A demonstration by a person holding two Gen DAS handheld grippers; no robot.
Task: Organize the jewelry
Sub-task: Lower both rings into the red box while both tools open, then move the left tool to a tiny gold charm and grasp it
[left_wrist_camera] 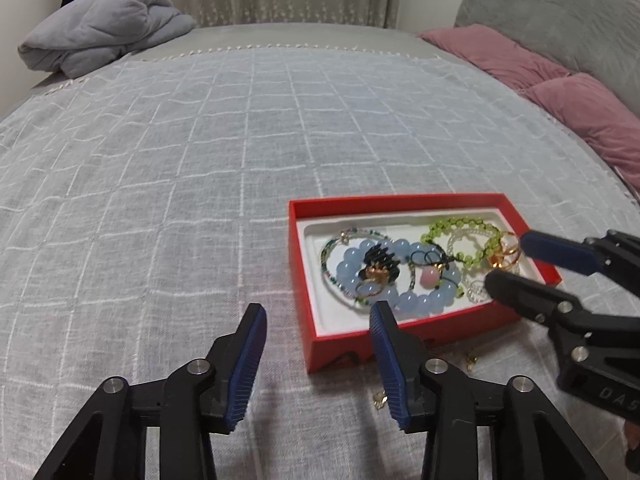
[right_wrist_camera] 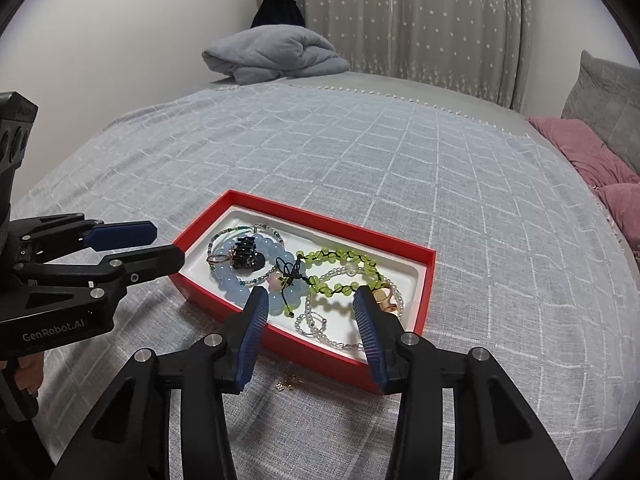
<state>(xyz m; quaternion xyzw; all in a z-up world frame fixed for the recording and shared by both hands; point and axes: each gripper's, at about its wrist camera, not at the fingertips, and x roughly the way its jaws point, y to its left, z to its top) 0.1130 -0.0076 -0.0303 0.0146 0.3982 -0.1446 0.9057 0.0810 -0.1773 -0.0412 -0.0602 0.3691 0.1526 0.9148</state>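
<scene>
A red box (left_wrist_camera: 400, 201) (right_wrist_camera: 429, 276) with a white lining sits on the bed. It holds a blue bead bracelet (left_wrist_camera: 420, 304) (right_wrist_camera: 232, 282), a green bead bracelet (left_wrist_camera: 464, 226) (right_wrist_camera: 340, 256), a clear bead bracelet (right_wrist_camera: 316, 326), a black hair clip (left_wrist_camera: 380, 262) (right_wrist_camera: 246, 254) and gold rings (left_wrist_camera: 502, 256) (right_wrist_camera: 384, 298). A small gold piece (left_wrist_camera: 380, 399) (right_wrist_camera: 287, 383) lies on the cloth in front of the box. My left gripper (left_wrist_camera: 318, 364) is open and empty, left of the box. My right gripper (right_wrist_camera: 310, 336) (left_wrist_camera: 506, 258) is open and empty over the box's near right end.
The bed is covered with a grey checked cloth (left_wrist_camera: 200, 160). A folded grey blanket (left_wrist_camera: 108, 30) (right_wrist_camera: 276, 54) lies at the far edge. Pink pillows (left_wrist_camera: 560, 92) (right_wrist_camera: 600, 168) lie along the right side. Another small gold piece (left_wrist_camera: 471, 362) lies by the box front.
</scene>
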